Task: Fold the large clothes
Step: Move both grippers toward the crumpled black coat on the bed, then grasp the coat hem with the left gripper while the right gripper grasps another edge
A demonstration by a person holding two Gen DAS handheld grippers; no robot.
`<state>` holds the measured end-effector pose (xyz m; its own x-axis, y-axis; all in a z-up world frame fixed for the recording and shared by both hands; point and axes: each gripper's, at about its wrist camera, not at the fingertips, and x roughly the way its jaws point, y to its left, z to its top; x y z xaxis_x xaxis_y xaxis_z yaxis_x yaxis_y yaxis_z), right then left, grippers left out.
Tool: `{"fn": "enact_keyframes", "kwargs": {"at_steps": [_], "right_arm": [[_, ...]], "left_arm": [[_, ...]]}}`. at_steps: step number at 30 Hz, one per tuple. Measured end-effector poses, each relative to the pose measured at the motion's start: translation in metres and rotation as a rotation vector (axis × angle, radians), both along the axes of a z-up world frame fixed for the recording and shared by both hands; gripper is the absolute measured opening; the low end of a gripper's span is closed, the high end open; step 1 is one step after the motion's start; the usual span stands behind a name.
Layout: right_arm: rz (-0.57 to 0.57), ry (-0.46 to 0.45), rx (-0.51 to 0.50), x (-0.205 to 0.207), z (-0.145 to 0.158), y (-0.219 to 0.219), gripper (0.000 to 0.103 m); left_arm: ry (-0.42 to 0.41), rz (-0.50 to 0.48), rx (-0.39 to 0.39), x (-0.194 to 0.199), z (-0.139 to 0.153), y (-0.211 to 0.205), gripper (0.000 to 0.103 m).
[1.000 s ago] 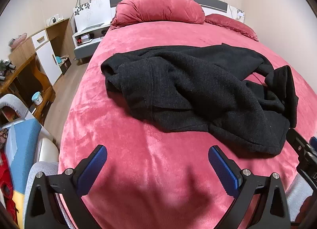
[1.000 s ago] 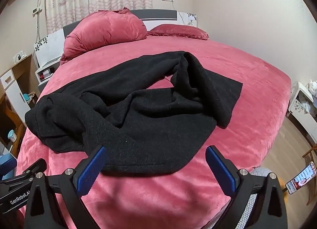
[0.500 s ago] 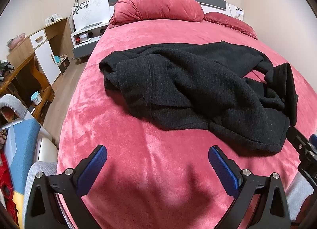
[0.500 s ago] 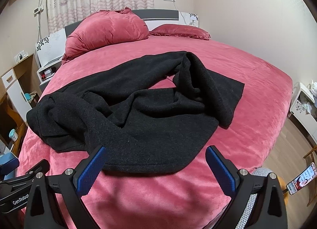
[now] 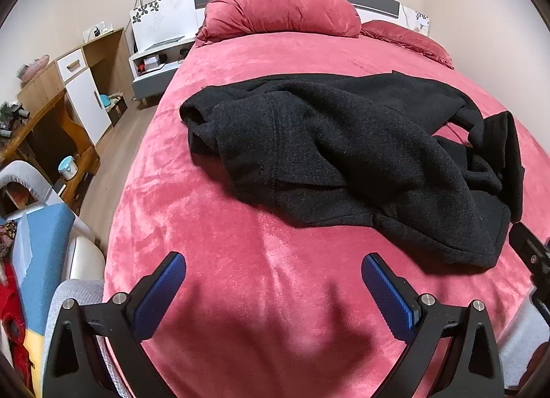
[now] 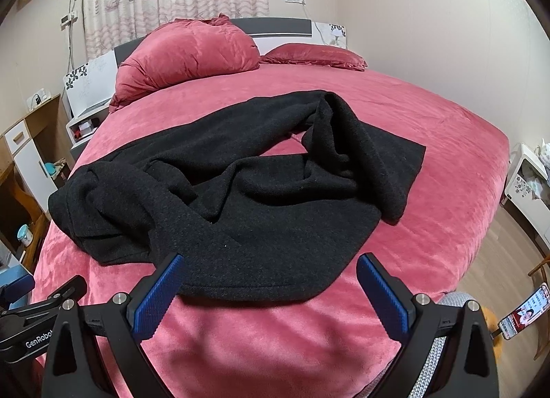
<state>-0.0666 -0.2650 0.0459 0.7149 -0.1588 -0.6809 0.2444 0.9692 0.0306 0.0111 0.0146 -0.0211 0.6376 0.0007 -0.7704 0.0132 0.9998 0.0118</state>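
Edged slightly closer to the bed [image 5: 213, 233] since a second ago. Left gripper [image 5: 273, 281] gaping wide, empty, over bare blanket near the foot; right gripper [image 6: 268, 281] equally wide, empty, at the coat's [image 6: 240, 198] near hem. Coat crumpled mid-bed, just beyond. Pillows [image 6: 192, 54] far off at the headboard.
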Motion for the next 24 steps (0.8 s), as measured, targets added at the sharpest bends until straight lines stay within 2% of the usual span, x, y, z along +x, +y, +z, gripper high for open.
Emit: {"fn": "enact_keyframes", "kwargs": {"at_steps": [10,15,20,22,24], "right_arm": [[0.010,0.006,-0.003,0.001,-0.001,0.002,0.101],[0.007,0.010,0.000,0.002,-0.002,0.001,0.101],[0.007,0.018,0.010,0.002,-0.004,0.000,0.101],[0.011,0.022,0.026,0.003,-0.006,-0.001,0.101],[0.009,0.024,0.042,0.004,-0.007,-0.004,0.101]], "left_arm": [[0.016,-0.005,-0.005,0.002,-0.003,0.001,0.103],[0.051,-0.062,-0.070,0.005,-0.008,0.003,0.103],[0.056,-0.117,-0.198,0.003,-0.015,0.013,0.103],[0.045,-0.120,-0.199,0.003,-0.016,0.015,0.103],[0.033,-0.114,-0.163,0.003,-0.016,0.016,0.103]]}}
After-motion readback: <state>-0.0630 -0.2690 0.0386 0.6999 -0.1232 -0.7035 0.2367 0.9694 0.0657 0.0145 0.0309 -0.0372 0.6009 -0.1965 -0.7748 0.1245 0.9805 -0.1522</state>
